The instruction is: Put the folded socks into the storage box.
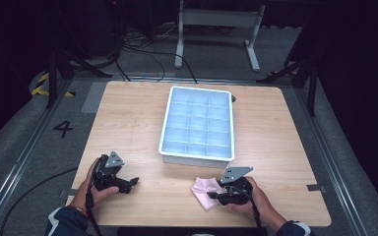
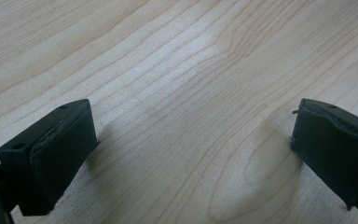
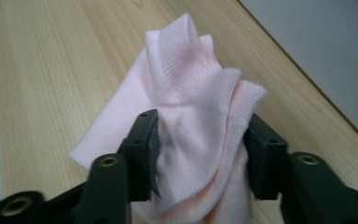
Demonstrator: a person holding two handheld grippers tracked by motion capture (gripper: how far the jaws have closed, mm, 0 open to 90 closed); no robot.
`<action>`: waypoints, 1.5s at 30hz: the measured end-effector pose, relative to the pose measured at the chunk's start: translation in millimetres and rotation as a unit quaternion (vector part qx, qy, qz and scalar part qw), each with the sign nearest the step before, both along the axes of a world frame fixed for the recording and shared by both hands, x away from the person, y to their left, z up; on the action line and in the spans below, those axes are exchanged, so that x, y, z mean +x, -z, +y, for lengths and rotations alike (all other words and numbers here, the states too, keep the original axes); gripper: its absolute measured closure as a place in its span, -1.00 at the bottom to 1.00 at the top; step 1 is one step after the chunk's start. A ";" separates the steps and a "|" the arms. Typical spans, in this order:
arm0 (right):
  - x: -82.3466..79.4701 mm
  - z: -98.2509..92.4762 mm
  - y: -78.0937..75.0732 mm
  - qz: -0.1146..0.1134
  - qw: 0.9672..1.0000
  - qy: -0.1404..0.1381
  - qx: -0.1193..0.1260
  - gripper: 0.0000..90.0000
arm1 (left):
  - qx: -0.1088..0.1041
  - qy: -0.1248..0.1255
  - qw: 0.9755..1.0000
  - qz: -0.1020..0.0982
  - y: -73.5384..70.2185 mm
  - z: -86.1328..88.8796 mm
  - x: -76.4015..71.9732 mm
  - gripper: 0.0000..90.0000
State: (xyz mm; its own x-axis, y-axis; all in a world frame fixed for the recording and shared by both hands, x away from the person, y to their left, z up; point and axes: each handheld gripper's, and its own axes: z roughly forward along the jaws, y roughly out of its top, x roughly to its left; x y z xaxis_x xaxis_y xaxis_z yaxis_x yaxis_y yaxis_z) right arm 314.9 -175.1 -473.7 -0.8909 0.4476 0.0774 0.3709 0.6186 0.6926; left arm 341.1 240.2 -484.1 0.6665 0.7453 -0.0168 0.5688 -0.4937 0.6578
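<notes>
A crumpled pink cloth lies on the wooden table near the front edge, right of centre. My right gripper lies low on the table with its jaws around the cloth. In the right gripper view both black jaws press into the bunched pink cloth, which puckers up between them, so my right gripper is shut on it. My left gripper rests at the front left of the table. In the left gripper view my left gripper stands wide open over bare wood, with nothing between its jaws.
A white tray divided into several small compartments stands in the middle of the table, just behind the cloth. Beyond the far edge are a grey frame's legs and cables on the floor. The table's front edge is close to both hands.
</notes>
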 end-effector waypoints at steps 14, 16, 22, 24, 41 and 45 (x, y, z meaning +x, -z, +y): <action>-5.7 0.9 -1.7 -0.019 1.000 -0.014 0.000 0.60 | 0.000 0.000 1.000 0.000 0.0 0.0 0.0 -0.99; -6.6 0.4 -2.9 -0.019 1.000 -0.019 0.000 0.61 | 0.000 0.000 1.000 0.000 -0.1 0.0 0.0 -0.99; -7.4 -2.7 -7.7 -0.027 0.999 -0.022 0.006 0.61 | 0.000 0.000 1.000 0.000 -0.1 0.0 0.0 -0.99; -7.4 -3.9 -8.7 -0.026 0.999 -0.020 0.008 0.61 | 0.000 0.000 1.000 0.000 -0.1 0.1 0.1 -0.99; -9.2 -20.7 -25.7 -0.052 0.998 -0.008 0.033 0.61 | 0.000 0.000 1.000 0.000 -0.1 0.0 0.0 -0.99; -10.3 -25.4 -29.7 -0.055 0.998 -0.007 0.040 0.61 | 0.000 0.000 1.000 0.000 -0.1 0.0 0.0 -0.99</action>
State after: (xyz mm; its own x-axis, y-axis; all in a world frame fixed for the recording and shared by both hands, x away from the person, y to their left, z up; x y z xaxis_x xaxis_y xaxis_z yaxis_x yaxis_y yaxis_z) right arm 304.5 -200.5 -444.0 -0.9022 0.4312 0.0134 0.2811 0.5640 0.7765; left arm 341.2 240.2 -484.0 0.6663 0.7454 -0.0175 0.5693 -0.4934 0.6576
